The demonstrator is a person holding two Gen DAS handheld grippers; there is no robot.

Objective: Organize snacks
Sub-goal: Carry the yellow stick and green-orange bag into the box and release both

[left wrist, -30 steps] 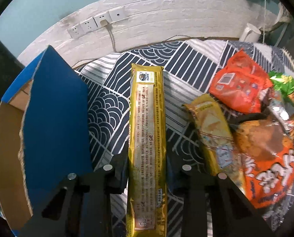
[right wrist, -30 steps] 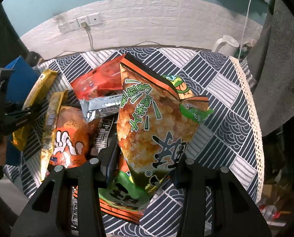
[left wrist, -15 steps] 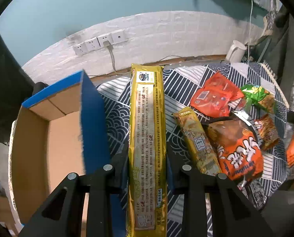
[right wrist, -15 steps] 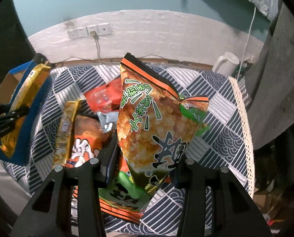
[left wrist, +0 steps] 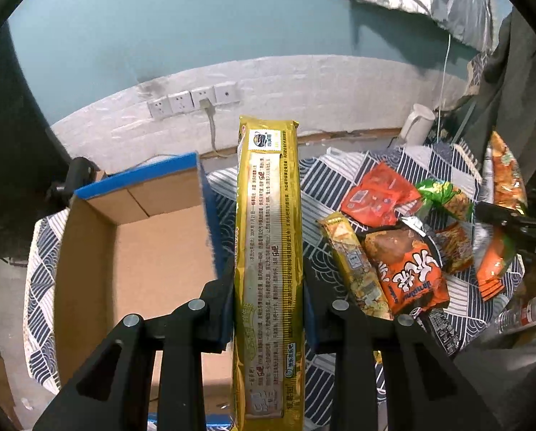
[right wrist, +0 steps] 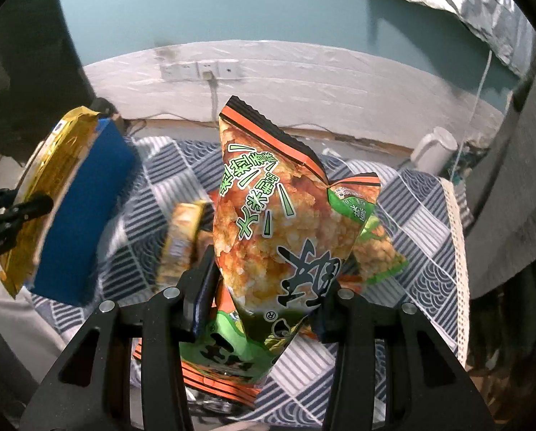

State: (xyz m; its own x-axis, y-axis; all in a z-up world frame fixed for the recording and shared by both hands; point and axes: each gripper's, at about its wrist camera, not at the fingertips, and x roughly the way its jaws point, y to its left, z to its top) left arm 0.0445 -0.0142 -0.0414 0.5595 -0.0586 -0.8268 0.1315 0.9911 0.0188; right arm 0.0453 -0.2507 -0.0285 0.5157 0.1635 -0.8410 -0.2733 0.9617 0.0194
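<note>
The long gold biscuit pack (left wrist: 268,251) is clamped between the left gripper (left wrist: 268,309)'s jaws, held in the air just beside the open cardboard box (left wrist: 131,248)'s blue wall; its lower end is cut off by the frame. The right gripper (right wrist: 264,301) grasps an orange-green crisp bag (right wrist: 271,222), which hides most of the snack pile beyond. Only the left wrist view shows that pile: a red packet (left wrist: 379,194), an orange bag (left wrist: 408,269) and a small gold bar (left wrist: 354,265), well right of the box on the patterned cloth (left wrist: 325,179). The box's interior shows there alone.
</note>
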